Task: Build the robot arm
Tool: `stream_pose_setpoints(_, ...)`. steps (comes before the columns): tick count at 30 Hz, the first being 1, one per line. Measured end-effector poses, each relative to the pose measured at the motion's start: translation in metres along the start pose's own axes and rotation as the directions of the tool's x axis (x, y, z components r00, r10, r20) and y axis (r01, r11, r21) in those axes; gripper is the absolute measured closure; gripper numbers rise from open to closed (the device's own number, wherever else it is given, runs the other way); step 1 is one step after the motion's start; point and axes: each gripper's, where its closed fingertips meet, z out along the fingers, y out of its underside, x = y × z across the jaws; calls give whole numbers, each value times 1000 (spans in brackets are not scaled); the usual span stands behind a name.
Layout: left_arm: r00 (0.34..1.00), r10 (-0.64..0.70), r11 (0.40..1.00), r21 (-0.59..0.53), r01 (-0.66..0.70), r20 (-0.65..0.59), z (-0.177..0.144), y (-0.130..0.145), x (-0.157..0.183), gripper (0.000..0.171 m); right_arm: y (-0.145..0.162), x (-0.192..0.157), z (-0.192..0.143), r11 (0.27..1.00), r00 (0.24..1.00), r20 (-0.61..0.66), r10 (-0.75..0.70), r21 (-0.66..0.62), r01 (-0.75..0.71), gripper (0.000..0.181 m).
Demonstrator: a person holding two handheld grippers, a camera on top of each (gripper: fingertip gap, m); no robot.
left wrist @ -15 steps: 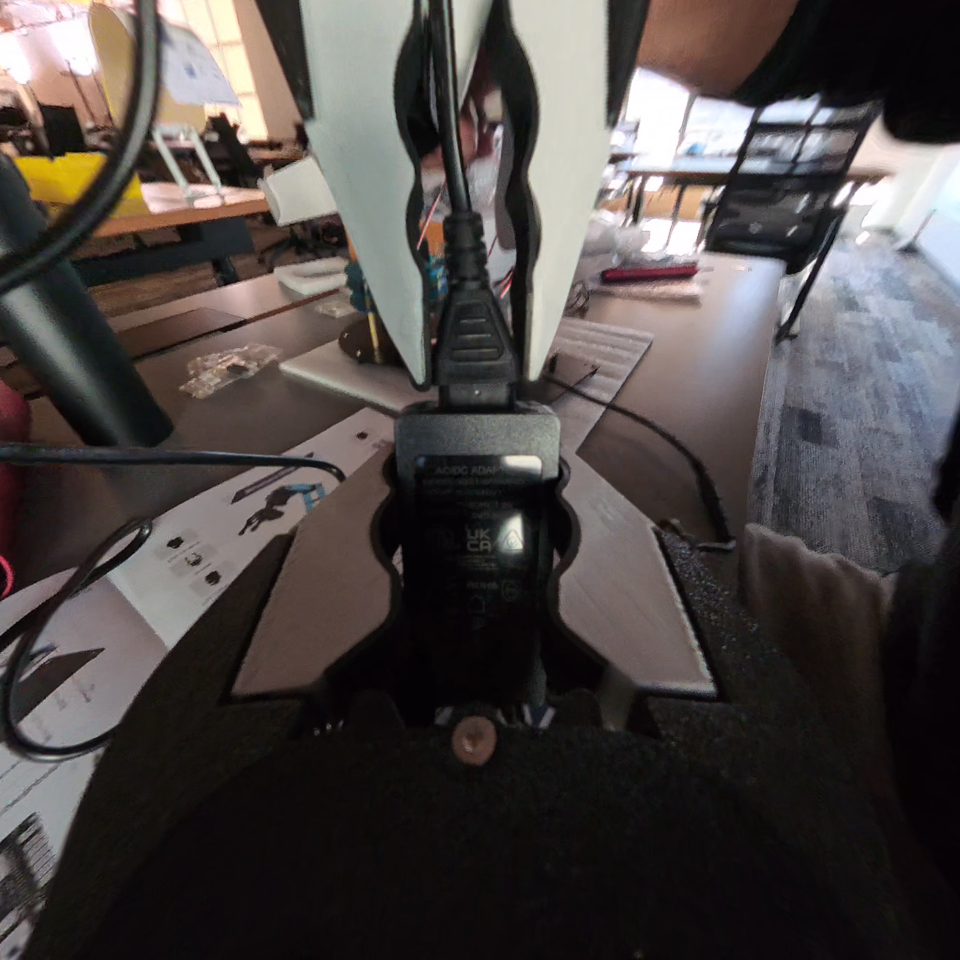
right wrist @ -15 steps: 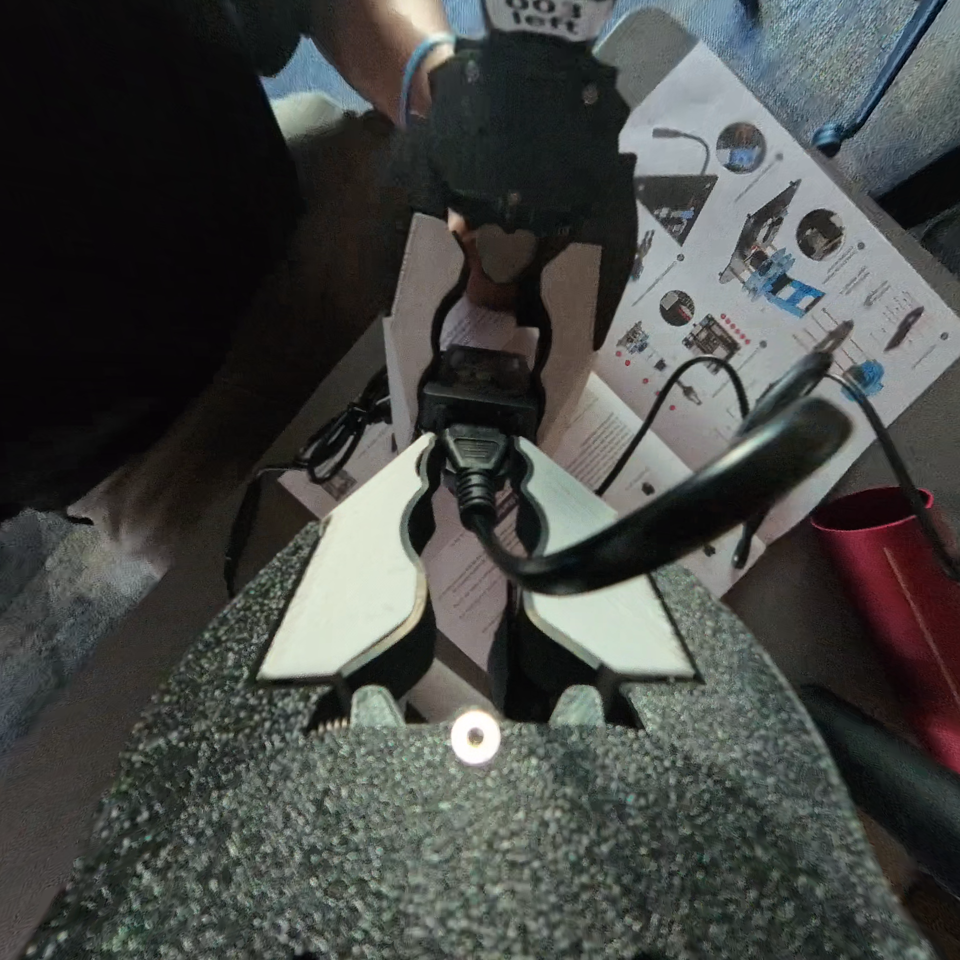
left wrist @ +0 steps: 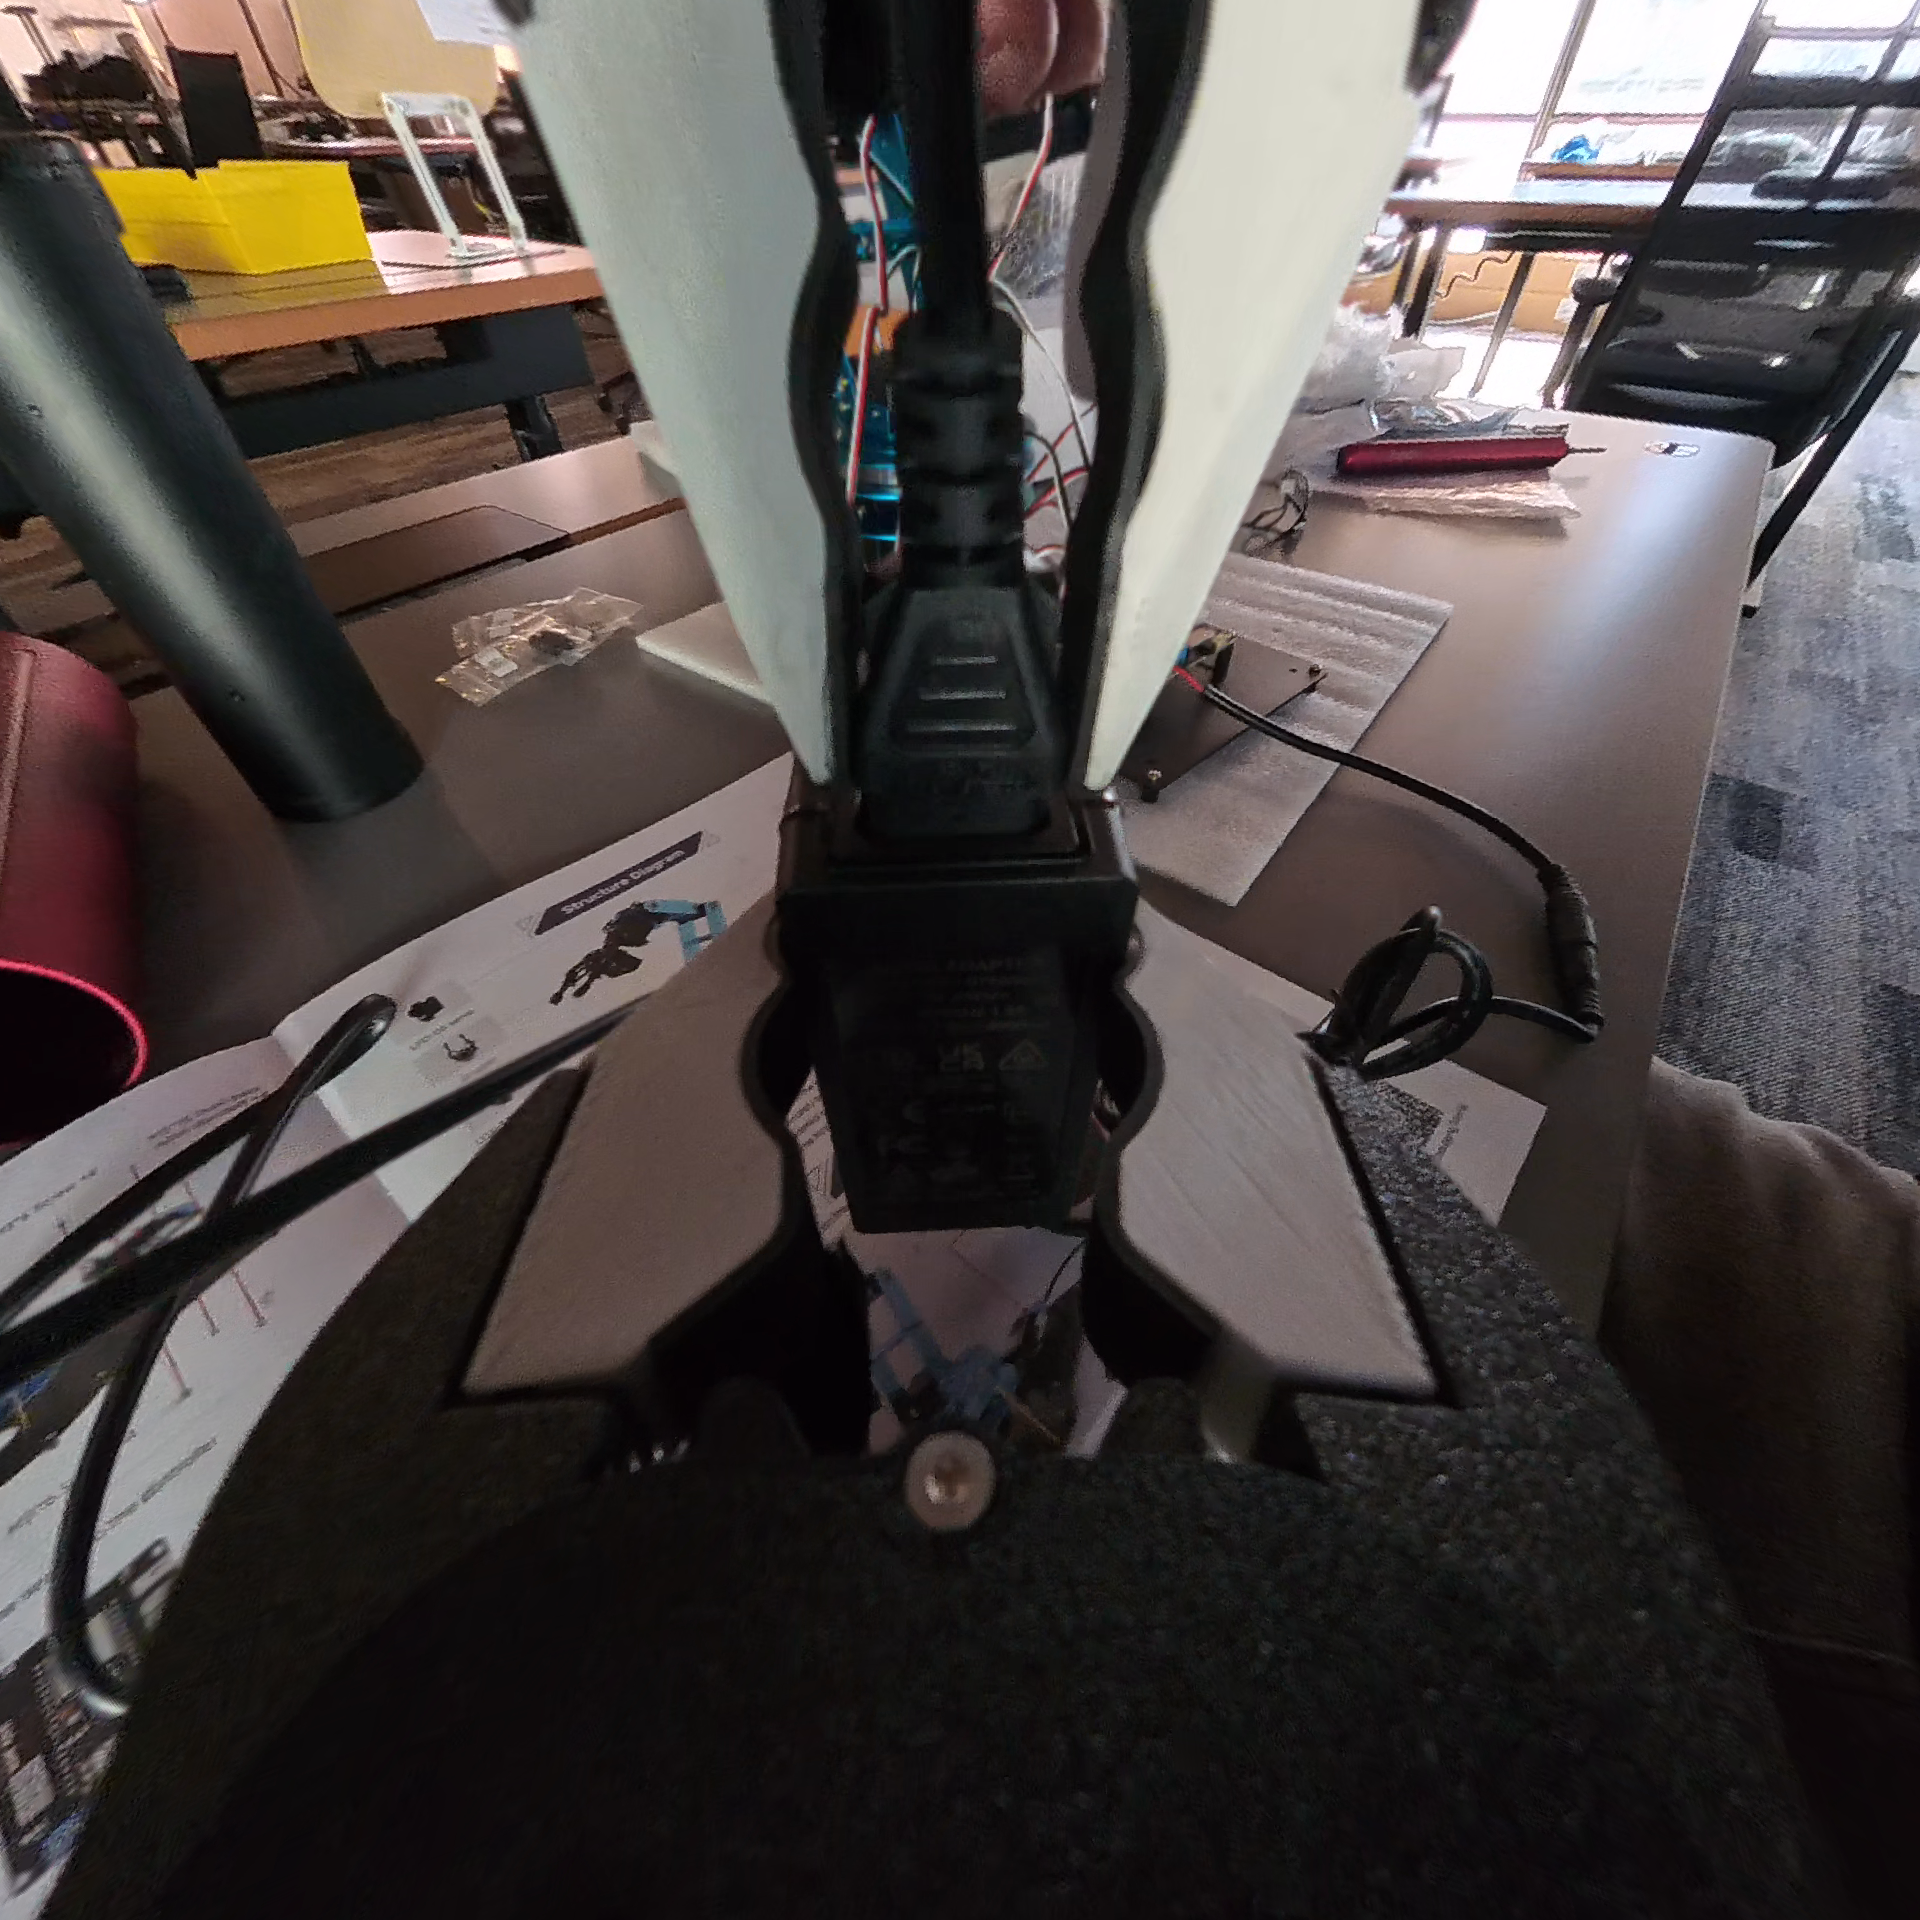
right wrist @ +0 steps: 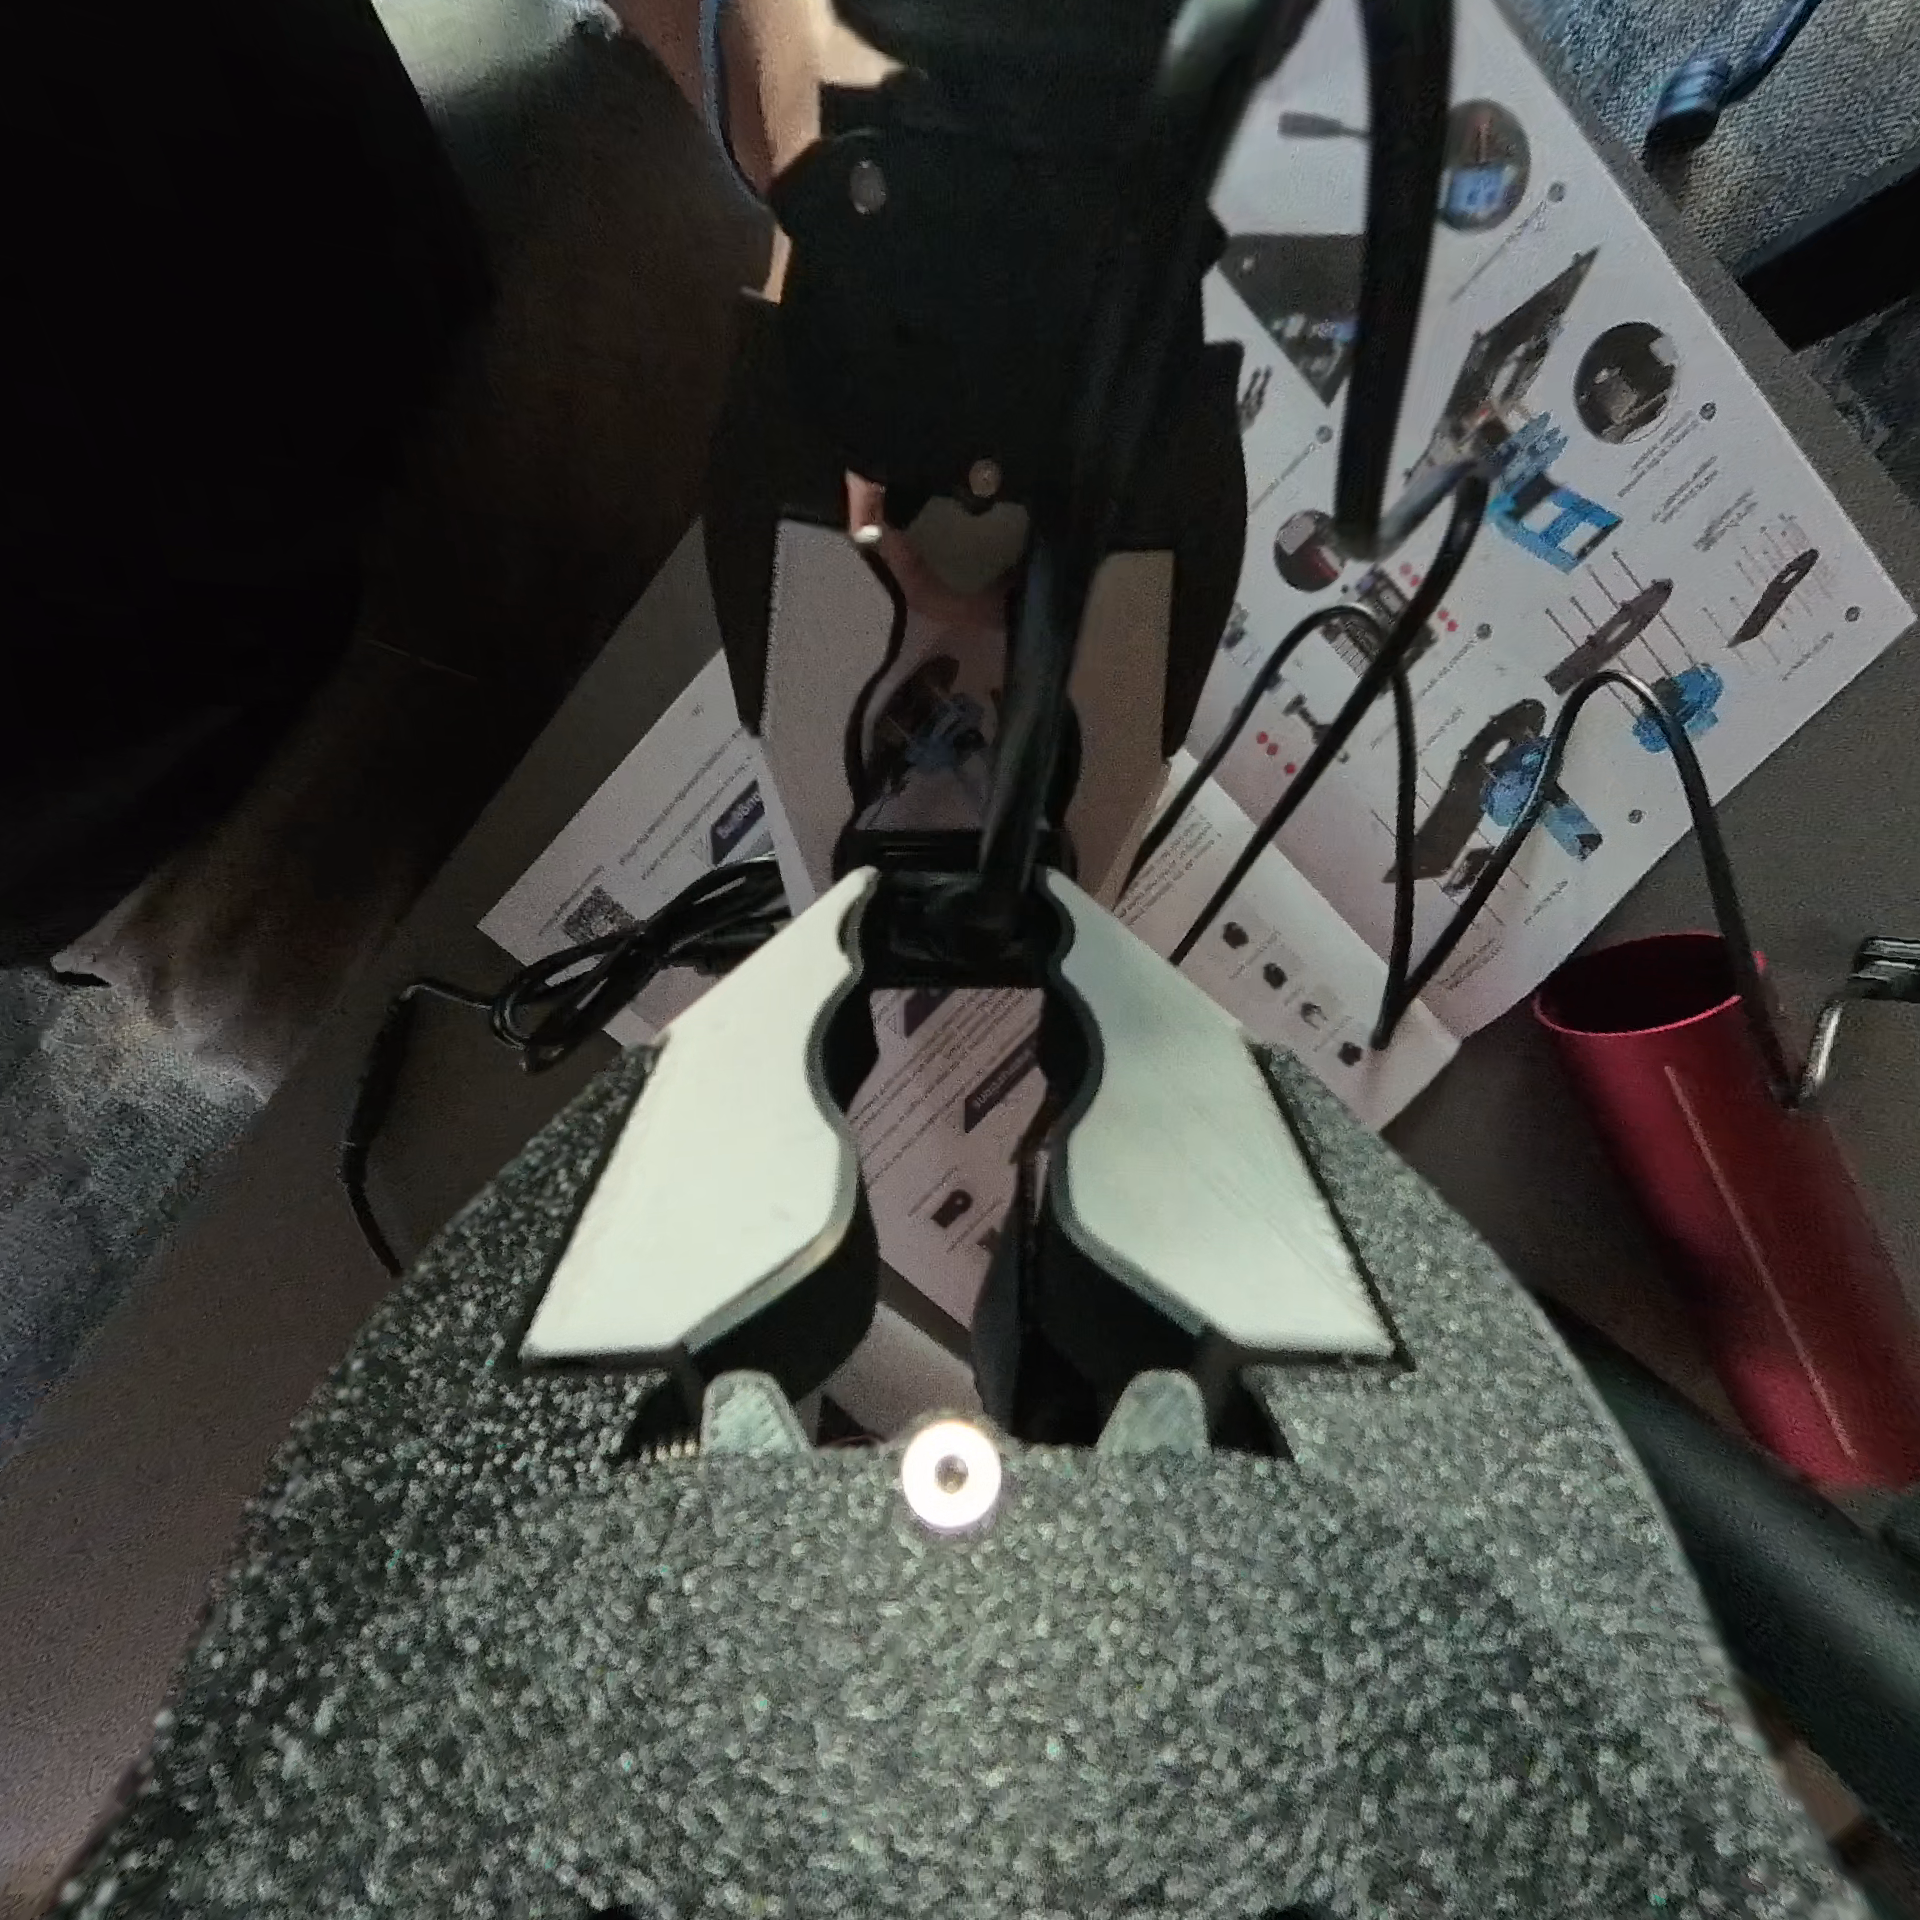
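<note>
My left gripper (left wrist: 956,935) is shut on a black power adapter (left wrist: 951,1060) and holds it above the table. My right gripper (left wrist: 961,774) comes in from above, shut on the black plug (left wrist: 961,717) of a thick power cord (left wrist: 951,208). The plug sits in the adapter's socket. In the right wrist view my right gripper (right wrist: 956,894) grips the plug (right wrist: 951,940), and the left gripper (right wrist: 961,842) faces it from the top. Little of the adapter (right wrist: 914,847) shows there. The cord (right wrist: 1382,312) loops upward.
A printed instruction sheet (left wrist: 468,997) (right wrist: 1558,582) lies under the grippers on the brown table (left wrist: 1558,675). A red cylinder (right wrist: 1714,1195) and a black pole (left wrist: 177,520) stand nearby. A thin coiled cable (left wrist: 1434,997), a small parts bag (left wrist: 530,644) and a foam sheet (left wrist: 1320,644) lie around. Spacing between my two grippers at the tips: around 6 centimetres. Left tips and right tips are each some 25 centimetres from the black pole (left wrist: 177,520).
The two grippers have closed in on each other and the plug sits deeper in the adapter. The thick cord has swung from the right side to above.
</note>
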Motion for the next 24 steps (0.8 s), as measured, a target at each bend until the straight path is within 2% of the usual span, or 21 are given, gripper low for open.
stream_pose_setpoints(2,1000,7,1000,-6,-7,2,1,1,0,118,1,-1,1,1000,1000,1,1,10,-1,157)
stream_pose_setpoints(11,999,-38,999,-23,38,-15,4,3,-2,118,7,4,2,992,999,-5,-49,-118,48,157)
stream_pose_setpoints(15,996,-84,996,-30,83,-32,4,4,-5,118,6,9,5,995,1000,-14,5,-95,-6,156)
stream_pose_setpoints(17,998,-61,998,-26,60,-33,6,3,-4,118,8,8,2,997,999,18,31,-69,-30,156)
stream_pose_setpoints(18,999,-43,999,-22,43,-33,6,2,-2,118,9,5,-1,997,999,36,32,-68,-29,155)
stream_pose_setpoints(20,997,-67,998,-21,66,-32,4,3,-5,118,10,3,-6,998,999,48,16,-67,-13,141)
stream_pose_setpoints(24,998,-62,998,-21,62,-33,4,2,-4,118,7,10,-12,997,1000,23,9,-75,-7,156)
